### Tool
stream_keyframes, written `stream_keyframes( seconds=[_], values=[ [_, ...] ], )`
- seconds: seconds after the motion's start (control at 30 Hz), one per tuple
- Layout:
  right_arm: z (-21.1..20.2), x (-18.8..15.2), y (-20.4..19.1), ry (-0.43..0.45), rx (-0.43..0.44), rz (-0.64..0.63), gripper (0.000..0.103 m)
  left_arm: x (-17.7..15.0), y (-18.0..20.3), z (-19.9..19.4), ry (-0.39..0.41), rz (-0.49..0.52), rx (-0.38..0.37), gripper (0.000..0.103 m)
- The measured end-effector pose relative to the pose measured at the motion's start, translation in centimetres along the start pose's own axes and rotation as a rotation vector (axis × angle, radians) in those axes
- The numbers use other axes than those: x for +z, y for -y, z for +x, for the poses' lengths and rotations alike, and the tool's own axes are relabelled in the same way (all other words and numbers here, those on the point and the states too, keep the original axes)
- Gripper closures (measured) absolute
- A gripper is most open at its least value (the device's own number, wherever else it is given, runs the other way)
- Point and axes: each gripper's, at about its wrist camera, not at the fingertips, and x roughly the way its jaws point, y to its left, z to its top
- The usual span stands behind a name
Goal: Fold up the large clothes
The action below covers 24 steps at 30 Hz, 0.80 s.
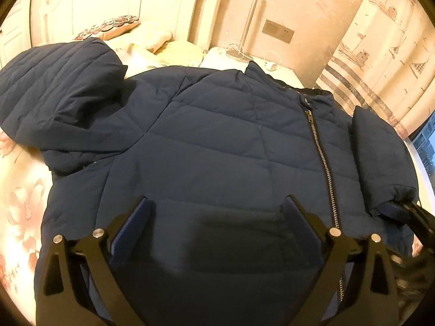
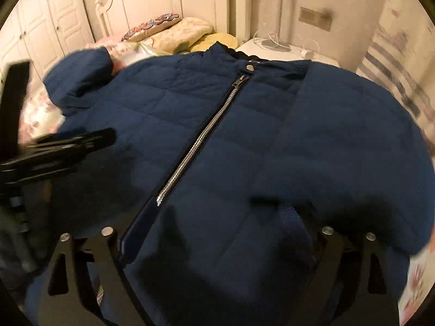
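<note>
Two black two-finger grippers hang over one garment. In the left wrist view, the left gripper (image 1: 217, 209) points down at the lower front of a navy-blue quilted puffer jacket (image 1: 217, 141), its blue-padded fingers (image 1: 136, 222) spread wide with nothing pinched between them. The right gripper (image 2: 217, 222) likewise stands with its jaws wide apart above the jacket's lower front, one blue pad beside the bottom end of the silver metal zipper (image 2: 201, 138); the fabric lies under the pads, not clamped. That view is smeared by motion blur. The left gripper shows at its left edge as a dark shape above the jacket.

Outward, the jacket lies front up and zipped on a bed covered with a cream sheet printed with pink flowers (image 1: 21, 190). The zipper runs up to a silver snap button (image 2: 248, 67) at the collar. One sleeve (image 1: 54, 95) is bent across on the left; the other sleeve (image 1: 380, 157) is folded over the body on the right. Beyond the collar lie cream and yellow pillows (image 2: 190, 35), a white carved headboard (image 2: 163, 2), a white bedside table (image 2: 285, 51) with white cables, and a patterned curtain (image 1: 380, 40).
</note>
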Motion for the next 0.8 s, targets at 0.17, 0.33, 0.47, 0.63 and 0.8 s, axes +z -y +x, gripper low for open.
stream_keyframes(
  seconds=[0.17,0.33,0.47,0.63,0.8],
  values=[
    [-7.7,-4.2,2.4,0.124,-0.089,0.051,0.017,0.1,1.2,-1.2,0.065,0.056,0.085,0.006],
    [-9.5,-10.0,6.9,0.079,-0.118,0.247,0.019,0.5,10.1,-4.6,0.205,0.371,0.085,0.006],
    [-9.0,-12.6,7.3,0.080,-0.100,0.303,0.019,-0.7,21.3,-5.0,0.222,0.722,-0.025,0.005],
    [-9.7,-14.0,8.1,0.131,-0.084,0.346,0.020,-2.6,30.0,-1.4,0.129,0.986,-0.058,0.007],
    [-9.5,-13.9,7.9,0.132,-0.076,0.342,0.020,-5.6,33.4,2.5,0.099,1.153,0.061,0.044]
  ],
)
